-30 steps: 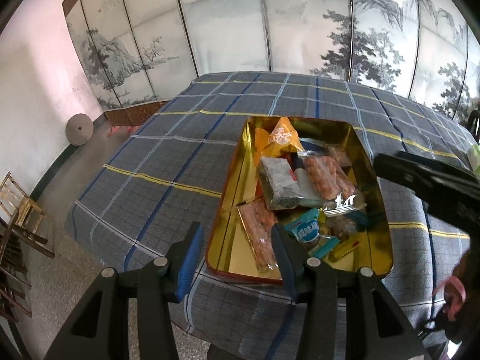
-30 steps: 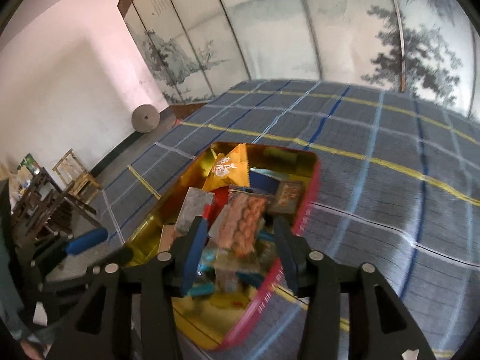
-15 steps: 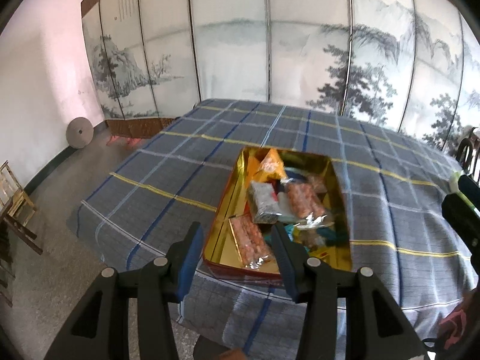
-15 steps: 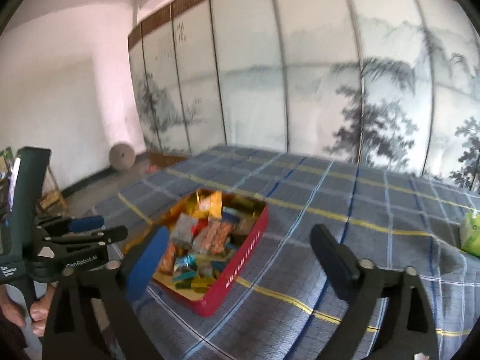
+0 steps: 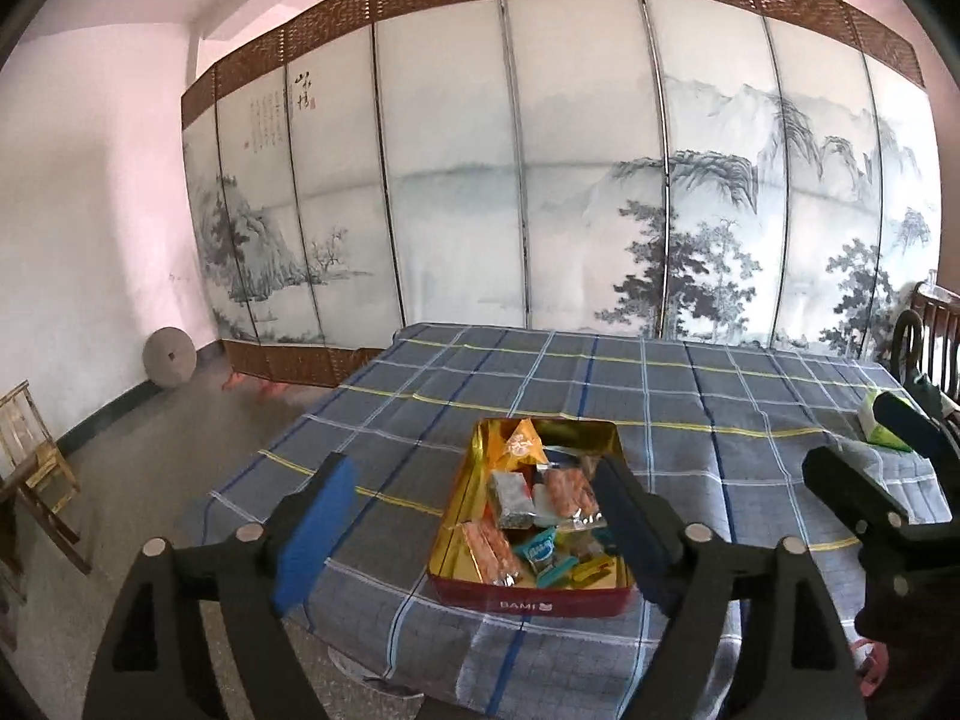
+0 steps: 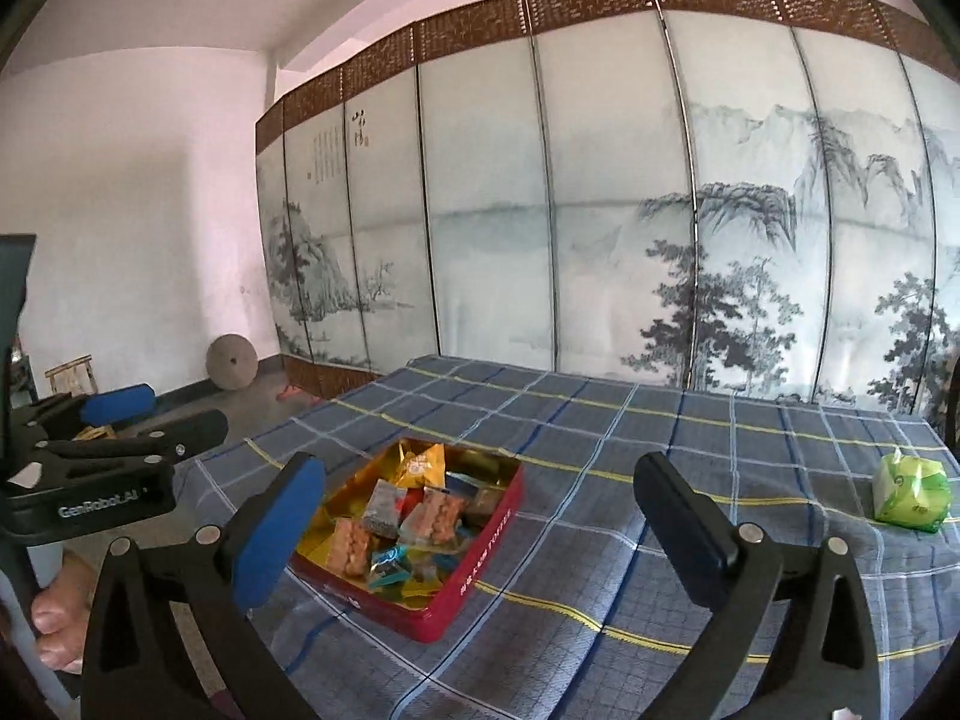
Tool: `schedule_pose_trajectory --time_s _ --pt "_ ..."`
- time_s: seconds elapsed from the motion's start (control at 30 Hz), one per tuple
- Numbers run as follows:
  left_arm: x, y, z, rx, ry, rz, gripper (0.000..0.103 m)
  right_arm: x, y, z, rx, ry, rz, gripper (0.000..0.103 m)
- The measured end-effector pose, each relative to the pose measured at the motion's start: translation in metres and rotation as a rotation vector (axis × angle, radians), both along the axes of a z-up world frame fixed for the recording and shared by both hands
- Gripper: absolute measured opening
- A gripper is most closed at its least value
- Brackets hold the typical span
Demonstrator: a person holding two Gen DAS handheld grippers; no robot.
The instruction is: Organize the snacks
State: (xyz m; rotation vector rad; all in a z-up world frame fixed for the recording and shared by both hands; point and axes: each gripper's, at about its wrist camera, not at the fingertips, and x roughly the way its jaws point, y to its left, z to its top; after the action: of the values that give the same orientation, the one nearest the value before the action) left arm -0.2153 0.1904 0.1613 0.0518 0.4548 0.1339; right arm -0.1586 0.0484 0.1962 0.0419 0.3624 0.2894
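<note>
A red tin [image 6: 474,564] packed with wrapped snacks [image 5: 534,516] sat near the table's [image 6: 750,438] front edge, with a green packet [image 6: 911,491] left by the right edge, while the left gripper [image 5: 474,525] was opening and the right gripper [image 6: 480,531] was spread wide, both empty.

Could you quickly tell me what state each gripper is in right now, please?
Left gripper: opening, nothing between its fingers, drawn back from the snack tin.
Right gripper: open wide, holding nothing.
</note>
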Motion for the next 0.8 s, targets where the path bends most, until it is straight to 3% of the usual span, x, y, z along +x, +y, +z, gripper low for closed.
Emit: schedule_pose_trajectory --time_s 0.13,0.33,0.47,0.8 --pt "0.007 0.0 -0.002 -0.018 0.086 -0.013 0.089 -0.006 0.0 0.004 0.003 -0.01 -0.004 0.103" --pt "0.028 0.02 -0.027 -0.156 0.22 -0.026 0.097 -0.003 0.003 -0.002 -0.009 0.021 -0.015 0.103" --pt "0.03 0.032 -0.038 -0.197 0.215 0.013 0.098 0.001 0.007 -0.01 -0.013 0.052 -0.012 0.103" --pt "0.038 0.04 -0.056 -0.169 0.229 0.056 0.098 0.011 0.019 -0.027 -0.032 0.102 0.007 0.103"
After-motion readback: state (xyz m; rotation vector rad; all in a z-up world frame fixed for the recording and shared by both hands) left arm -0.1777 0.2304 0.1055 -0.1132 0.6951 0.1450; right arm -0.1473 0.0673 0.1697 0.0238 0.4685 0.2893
